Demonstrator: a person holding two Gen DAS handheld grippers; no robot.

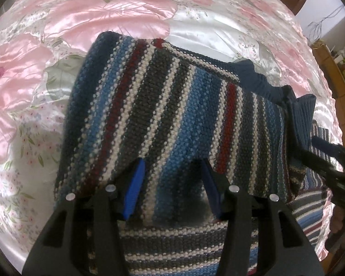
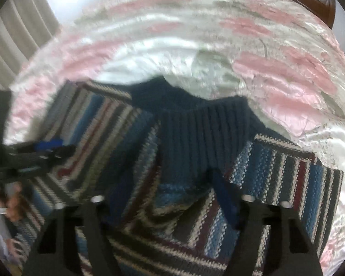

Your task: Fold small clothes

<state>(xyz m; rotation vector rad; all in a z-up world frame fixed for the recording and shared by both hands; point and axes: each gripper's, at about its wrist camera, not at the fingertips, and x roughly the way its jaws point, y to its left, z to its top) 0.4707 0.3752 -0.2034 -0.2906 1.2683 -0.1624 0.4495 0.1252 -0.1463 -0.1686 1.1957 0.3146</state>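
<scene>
Nearest, the left gripper (image 1: 171, 174) is standing with fingers spread over the blue, white, grey and dark-red striped knitted sweater (image 1: 163, 105); the right gripper (image 2: 170, 197), blurred, is also looking spread. The sweater, probably soft, floppy and non-slippery, is lying on the pink floral satin bedspread (image 1: 85, 18); its ribbed navy hem (image 2: 195, 133), farther off, likely offers the firmest hold.

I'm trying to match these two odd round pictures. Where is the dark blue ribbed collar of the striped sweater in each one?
Left wrist view: ribbed collar at the upper right, on the sweater's far edge.
Right wrist view: collar at the centre, straight ahead of the fingers.
Shared landmark: the pink floral satin bedspread beneath.
</scene>
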